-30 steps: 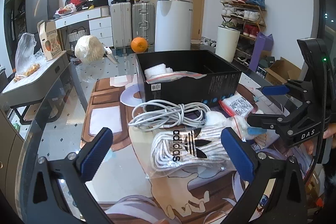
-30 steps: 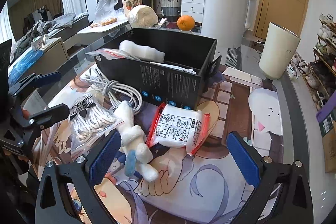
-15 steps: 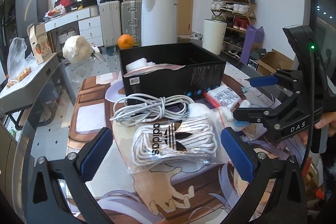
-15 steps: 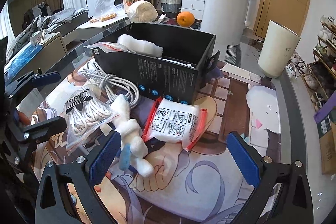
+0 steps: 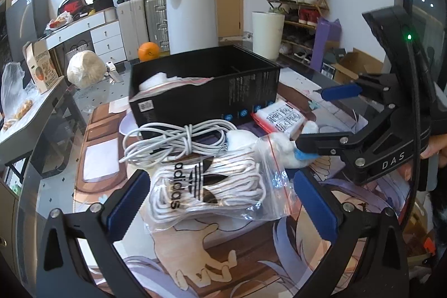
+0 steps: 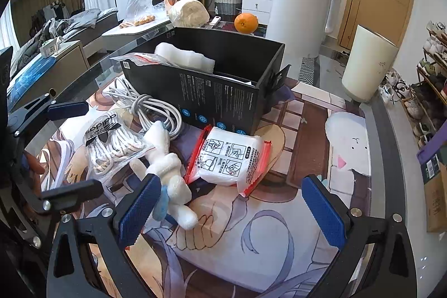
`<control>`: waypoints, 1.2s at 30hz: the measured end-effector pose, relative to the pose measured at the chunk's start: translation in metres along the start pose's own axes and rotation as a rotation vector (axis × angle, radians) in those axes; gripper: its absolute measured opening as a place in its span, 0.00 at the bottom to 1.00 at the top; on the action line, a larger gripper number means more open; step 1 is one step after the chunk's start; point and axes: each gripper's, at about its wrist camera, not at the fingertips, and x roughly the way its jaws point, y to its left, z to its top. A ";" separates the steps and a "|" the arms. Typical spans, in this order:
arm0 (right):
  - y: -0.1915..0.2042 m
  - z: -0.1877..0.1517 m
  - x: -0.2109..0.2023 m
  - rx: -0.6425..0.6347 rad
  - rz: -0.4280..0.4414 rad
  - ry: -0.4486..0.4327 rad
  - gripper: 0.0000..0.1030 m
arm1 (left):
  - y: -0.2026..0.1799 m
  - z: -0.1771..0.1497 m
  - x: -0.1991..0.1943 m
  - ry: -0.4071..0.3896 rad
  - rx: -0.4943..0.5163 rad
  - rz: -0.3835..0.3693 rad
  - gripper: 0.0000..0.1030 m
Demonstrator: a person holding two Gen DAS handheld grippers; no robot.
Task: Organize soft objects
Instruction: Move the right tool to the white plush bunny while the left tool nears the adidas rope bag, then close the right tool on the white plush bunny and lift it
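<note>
Both grippers spread wide over soft items on table, nothing held.

Left gripper [image 5: 220,204] wide, pads either side of zip bag of white Adidas laces [image 5: 212,187], not clamped. Right gripper [image 6: 232,210] wide too; its left pad [image 6: 139,210] just beside white plush toy [image 6: 170,175], which lies between lace bag & red-edged white packet [image 6: 227,155]. White cable coil [image 5: 178,140] sits btwn bag & black box [image 5: 206,91]; box holds white foam roll [image 6: 185,59] + another zip bag at its rim. All on anime-print mat [image 6: 251,250] on table. Orange [image 6: 245,23] behind box.
</note>
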 end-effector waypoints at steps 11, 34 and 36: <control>0.002 0.000 -0.002 -0.009 0.026 -0.009 0.99 | 0.001 -0.004 0.009 0.074 0.016 0.045 1.00; 0.041 -0.006 0.010 -0.082 0.307 0.046 0.96 | 0.048 -0.028 -0.011 0.088 -0.117 0.063 1.00; 0.047 -0.007 0.011 -0.094 0.359 0.053 0.86 | 0.052 -0.027 -0.013 0.083 -0.133 0.055 1.00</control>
